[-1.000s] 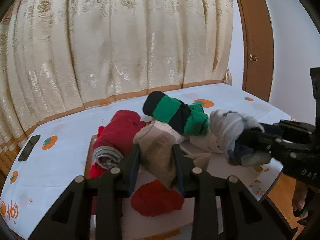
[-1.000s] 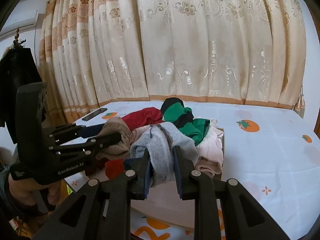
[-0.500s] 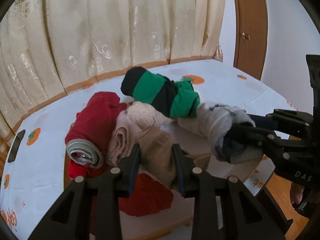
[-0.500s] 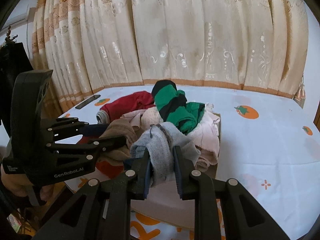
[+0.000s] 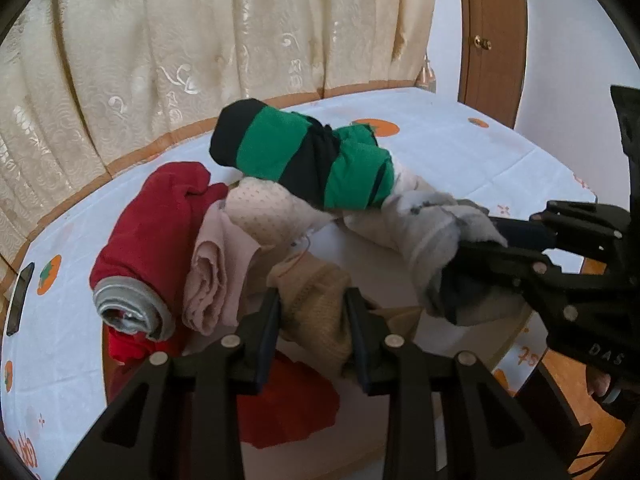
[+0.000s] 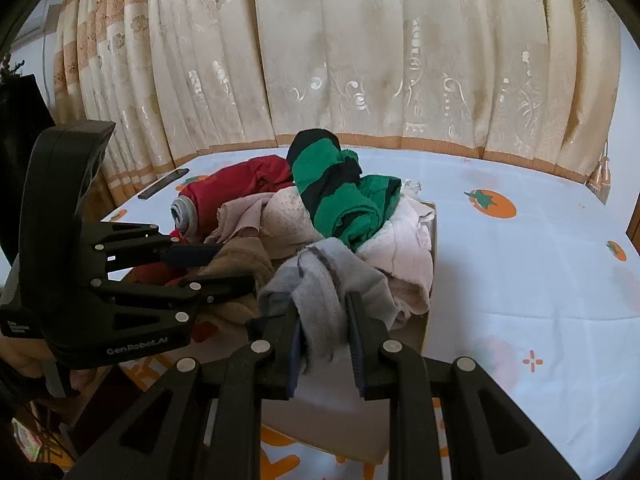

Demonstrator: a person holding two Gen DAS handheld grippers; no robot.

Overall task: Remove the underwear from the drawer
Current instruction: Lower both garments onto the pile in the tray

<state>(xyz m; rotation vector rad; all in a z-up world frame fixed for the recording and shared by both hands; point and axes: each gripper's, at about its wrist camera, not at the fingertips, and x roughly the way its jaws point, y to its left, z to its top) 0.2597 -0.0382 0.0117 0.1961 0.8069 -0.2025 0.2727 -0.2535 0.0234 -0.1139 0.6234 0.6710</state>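
We hold a tan garment (image 5: 316,304) in our left claw (image 5: 312,316) and a grey one (image 6: 328,300) in our right claw (image 6: 323,332), both just above the drawer (image 6: 430,240) (piled high), where dragging could spill the green-striped roll (image 5: 312,160).

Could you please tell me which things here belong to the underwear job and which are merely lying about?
In the job:
- tan knitted garment, clamped in left gripper
- grey soft garment, clamped in right gripper
- shallow cardboard drawer

Lying about:
- dark flat phone
- cream patterned curtain
- wooden door
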